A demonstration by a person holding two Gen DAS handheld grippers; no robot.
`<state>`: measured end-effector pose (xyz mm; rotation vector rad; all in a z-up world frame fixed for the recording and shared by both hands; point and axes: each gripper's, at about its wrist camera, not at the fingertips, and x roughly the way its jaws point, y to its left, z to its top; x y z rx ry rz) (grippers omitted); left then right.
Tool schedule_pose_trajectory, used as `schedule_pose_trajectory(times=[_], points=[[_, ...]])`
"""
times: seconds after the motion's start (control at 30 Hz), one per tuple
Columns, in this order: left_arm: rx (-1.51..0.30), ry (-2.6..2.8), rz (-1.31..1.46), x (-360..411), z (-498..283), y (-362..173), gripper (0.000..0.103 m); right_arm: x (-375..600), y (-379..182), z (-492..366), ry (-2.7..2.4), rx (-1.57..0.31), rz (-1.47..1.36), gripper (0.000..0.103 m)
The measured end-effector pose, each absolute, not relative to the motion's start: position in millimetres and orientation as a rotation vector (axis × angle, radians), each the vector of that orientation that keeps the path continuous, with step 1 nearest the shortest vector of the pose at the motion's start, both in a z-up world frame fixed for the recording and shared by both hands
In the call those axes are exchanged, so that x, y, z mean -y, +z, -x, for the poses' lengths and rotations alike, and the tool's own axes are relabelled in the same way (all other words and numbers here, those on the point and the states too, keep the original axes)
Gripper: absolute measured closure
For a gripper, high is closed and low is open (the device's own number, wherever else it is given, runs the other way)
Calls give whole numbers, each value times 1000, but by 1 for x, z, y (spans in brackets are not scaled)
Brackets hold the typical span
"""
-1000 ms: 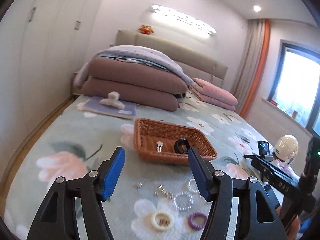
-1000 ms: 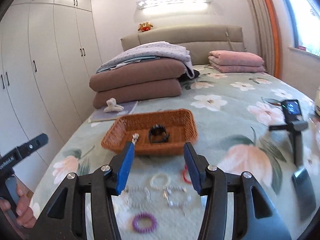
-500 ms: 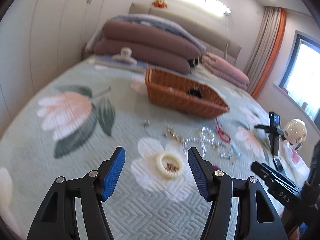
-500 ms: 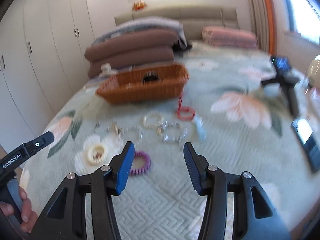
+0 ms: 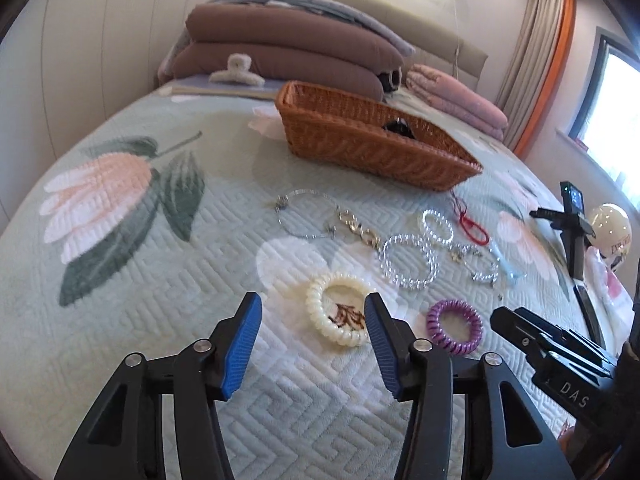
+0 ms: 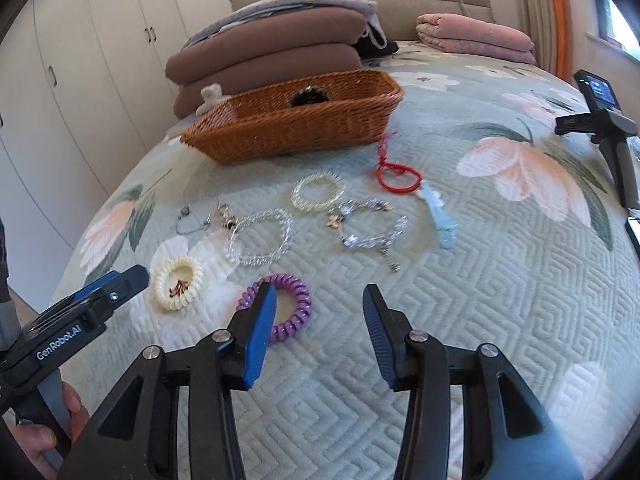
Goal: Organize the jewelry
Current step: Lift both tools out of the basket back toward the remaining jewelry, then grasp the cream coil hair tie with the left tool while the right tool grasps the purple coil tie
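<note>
Several pieces of jewelry lie loose on the floral bedspread in front of a wicker basket (image 5: pixel 360 144) (image 6: pixel 300 132) that holds a black item (image 5: pixel 398 126). My left gripper (image 5: pixel 312 304) hovers low over a cream spiral hair tie (image 5: pixel 320 324) (image 6: pixel 176 306). Its jaws are closing, the tie lies just ahead between the tips, and nothing is gripped. My right gripper (image 6: pixel 319 296) is also closing. A purple spiral hair tie (image 6: pixel 304 304) (image 5: pixel 474 324) sits by its left fingertip, not gripped. Farther off lie a clear bead bracelet (image 6: pixel 256 260), a silver charm bracelet (image 6: pixel 360 240) and a red cord bracelet (image 6: pixel 400 190).
Brown cushions (image 6: pixel 264 52) and a pink folded blanket (image 6: pixel 476 36) are stacked behind the basket. A small camera on a tripod (image 6: pixel 600 120) and a cream helmet (image 5: pixel 610 228) stand at the right of the bed. A light blue clip (image 6: pixel 440 216) lies near the red cord.
Both grippers have dropped toward the bedspread and tipped downward, so the jewelry now fills the near view. Both pairs of jaws stand narrower than before.
</note>
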<state>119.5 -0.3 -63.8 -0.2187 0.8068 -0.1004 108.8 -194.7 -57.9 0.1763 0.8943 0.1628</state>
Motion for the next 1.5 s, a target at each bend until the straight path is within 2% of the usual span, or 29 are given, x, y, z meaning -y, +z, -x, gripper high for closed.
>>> schedule_pose_trajectory(times=[0.17,0.23,0.6,0.7,0.87,1.07,1.5], points=[[-865,-104,230,3,-131,-77,58,184,-70,-116,168,-933,-141,63],[-870,-99,220,6,-133,-78,58,182,-75,-119,170,-946,-133,68],[-863,-100,142,19,-139,-81,61,171,-78,-119,148,-926,-64,69],[-858,-93,130,21,-138,-81,67,172,-78,-119,145,-924,-64,72],[-851,-97,132,20,-138,-82,83,177,-79,-119,133,-923,-85,85],[-846,-101,135,20,-137,-82,90,178,-79,-119,133,-921,-90,86],[-825,-115,183,13,-132,-81,92,179,-76,-117,139,-910,-109,87]])
